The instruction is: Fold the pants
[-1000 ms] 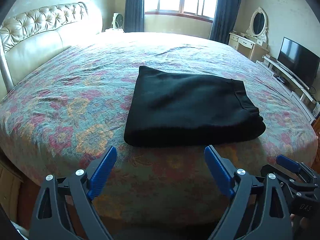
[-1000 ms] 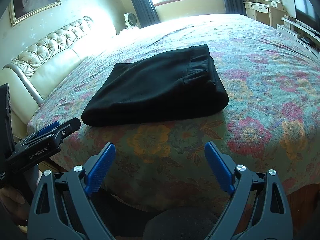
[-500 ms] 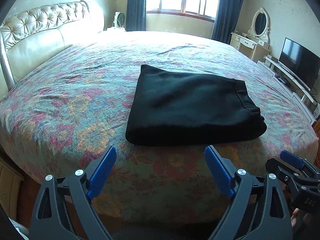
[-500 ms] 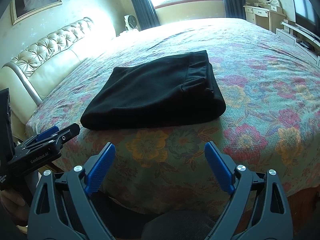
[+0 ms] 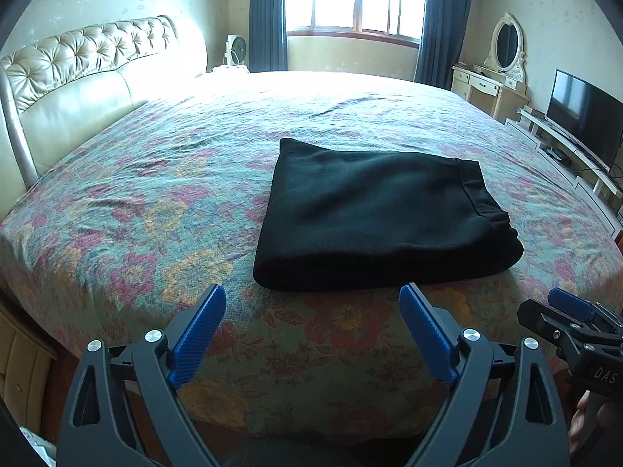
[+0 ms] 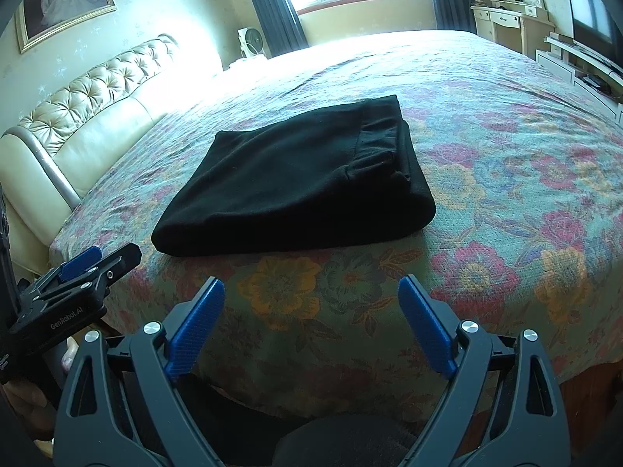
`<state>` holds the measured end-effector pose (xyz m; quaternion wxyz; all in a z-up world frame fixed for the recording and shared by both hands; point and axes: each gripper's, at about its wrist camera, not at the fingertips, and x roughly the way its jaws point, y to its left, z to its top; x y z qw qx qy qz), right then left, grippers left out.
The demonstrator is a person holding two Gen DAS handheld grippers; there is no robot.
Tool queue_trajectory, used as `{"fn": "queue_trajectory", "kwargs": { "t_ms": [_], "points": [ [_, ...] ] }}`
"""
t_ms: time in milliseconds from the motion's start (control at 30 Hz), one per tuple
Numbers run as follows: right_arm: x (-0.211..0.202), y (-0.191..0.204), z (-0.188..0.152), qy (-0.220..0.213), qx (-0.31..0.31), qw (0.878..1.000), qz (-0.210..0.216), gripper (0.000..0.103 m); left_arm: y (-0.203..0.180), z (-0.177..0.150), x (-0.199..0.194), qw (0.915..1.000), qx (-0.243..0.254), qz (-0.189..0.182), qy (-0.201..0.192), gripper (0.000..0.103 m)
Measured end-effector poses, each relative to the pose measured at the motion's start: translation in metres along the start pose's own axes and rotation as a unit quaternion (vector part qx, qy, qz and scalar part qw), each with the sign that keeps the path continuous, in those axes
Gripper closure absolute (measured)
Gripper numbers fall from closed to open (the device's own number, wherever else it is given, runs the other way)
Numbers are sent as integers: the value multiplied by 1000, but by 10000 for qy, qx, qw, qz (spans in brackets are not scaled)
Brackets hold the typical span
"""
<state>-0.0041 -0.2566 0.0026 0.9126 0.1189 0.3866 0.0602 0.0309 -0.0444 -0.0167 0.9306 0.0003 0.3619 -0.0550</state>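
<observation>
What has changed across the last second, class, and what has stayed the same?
Both views have drawn back and tilted a little, so the black pants sit slightly farther away. Nothing was gripped or released. The pants stay folded on the bed; the left claw and right claw stay open.

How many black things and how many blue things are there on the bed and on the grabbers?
Black: 1, the folded pants lying on the flowered bed cover.
Blue: 4, two pads on the left gripper and two pads on the right gripper, both held open short of the pants.
Total: 5.
</observation>
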Motion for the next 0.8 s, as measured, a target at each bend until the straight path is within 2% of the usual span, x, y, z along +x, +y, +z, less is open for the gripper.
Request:
{"fn": "queue_trajectory", "kwargs": {
  "t_ms": [133,267,400,533,800],
  "points": [
    [2,1,-3,46,5,10000,3,12,1,1,2,9996,-6,-263,140,14],
    [5,2,-6,104,-7,9999,12,12,-4,1,2,9995,265,-128,85,14],
    [5,2,-7,118,-13,9999,25,12,0,-1,6,9994,109,-269,207,14],
    [6,1,-7,140,11,9999,25,12,-1,0,2,9997,53,-210,56,14],
    [6,2,-9,163,-3,9999,34,12,1,-2,4,9995,-97,-264,137,14]
  ]
}}
